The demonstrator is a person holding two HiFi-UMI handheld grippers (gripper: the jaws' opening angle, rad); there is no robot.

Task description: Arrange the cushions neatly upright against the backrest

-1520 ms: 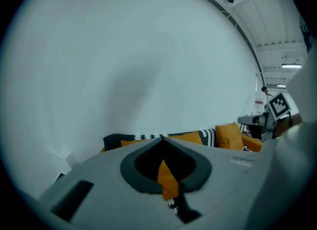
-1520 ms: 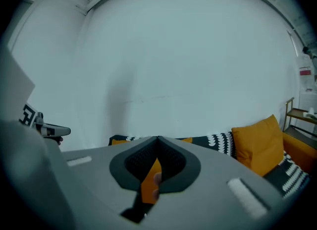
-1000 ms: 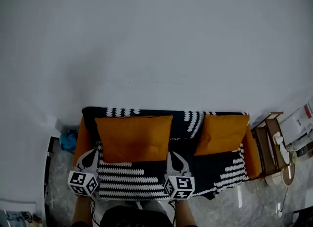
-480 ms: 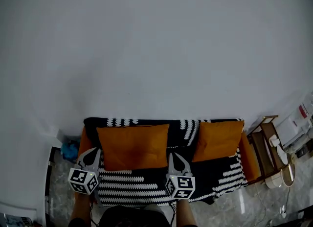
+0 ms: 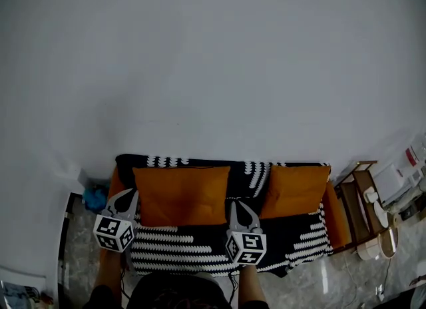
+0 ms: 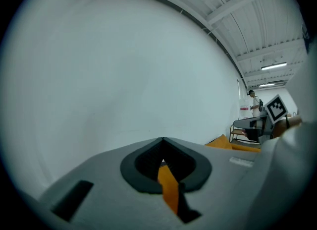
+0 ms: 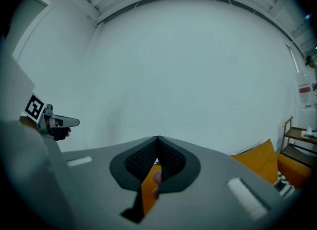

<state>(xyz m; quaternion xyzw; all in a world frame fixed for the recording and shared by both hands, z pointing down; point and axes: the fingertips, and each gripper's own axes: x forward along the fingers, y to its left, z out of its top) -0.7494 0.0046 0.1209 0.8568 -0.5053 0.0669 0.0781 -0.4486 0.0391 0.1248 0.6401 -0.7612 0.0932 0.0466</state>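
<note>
Bare white wall (image 5: 213,68) across the upper two thirds of the head view; low in the frame, a sofa (image 5: 293,238) under a black-and-white patterned cover, with orange arms. At lower centre-left, large orange cushion (image 5: 181,194), upright against the backrest, flanked by both tools. Left gripper (image 5: 129,194) at that cushion's left edge, clamped tight, with a strip of orange fabric pinched between the jaws in its own view. Right gripper (image 5: 237,203) at the cushion's lower right corner, likewise closed on orange fabric. To the right, apart from the first, smaller orange cushion (image 5: 294,190), slightly tilted, leaning on the backrest. At far right, wooden side table (image 5: 355,198); at far left, blue object (image 5: 95,198) beside the sofa.
</note>
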